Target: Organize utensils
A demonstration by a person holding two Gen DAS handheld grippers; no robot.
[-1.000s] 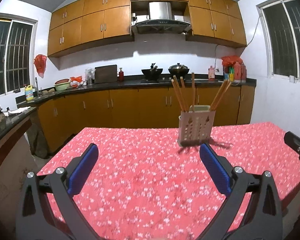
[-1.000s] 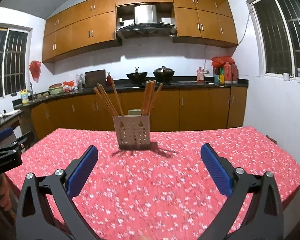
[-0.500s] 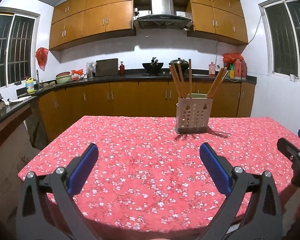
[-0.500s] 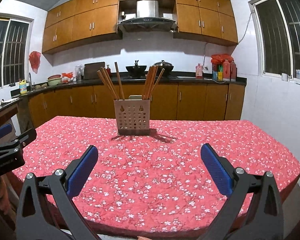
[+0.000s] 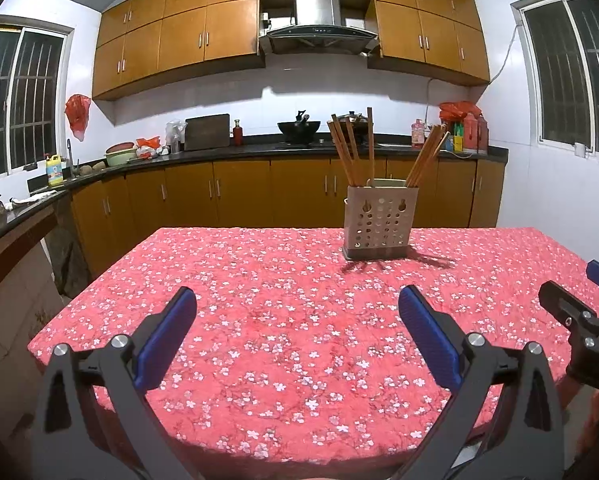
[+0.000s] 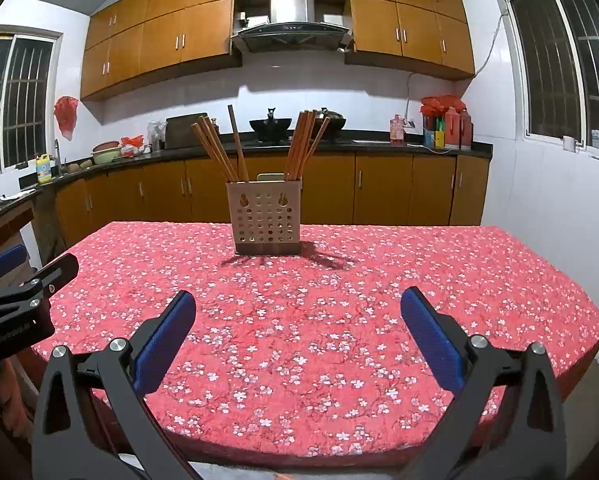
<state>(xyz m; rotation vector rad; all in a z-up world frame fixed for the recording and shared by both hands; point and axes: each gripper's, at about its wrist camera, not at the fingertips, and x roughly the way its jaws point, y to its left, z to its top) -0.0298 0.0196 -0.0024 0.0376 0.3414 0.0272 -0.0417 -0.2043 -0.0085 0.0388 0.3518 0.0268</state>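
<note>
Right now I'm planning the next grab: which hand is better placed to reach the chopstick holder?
Probably the right. In its view the holder stands almost centred ahead of the open right tongs; for the left tongs, also open, it sits off to the right.

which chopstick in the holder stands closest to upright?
The lone chopstick just right of the left bunch in the holder: nearly vertical and tallest, while both bunches fan outward.

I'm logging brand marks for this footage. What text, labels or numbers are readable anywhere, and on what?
White lettering on the left hand-held gripper body, right wrist view: too blurred to read.
Yellow bottle label by the sink: too small to read.
Red bottles on the counter: labels unreadable.
Nothing else shows text.
</note>
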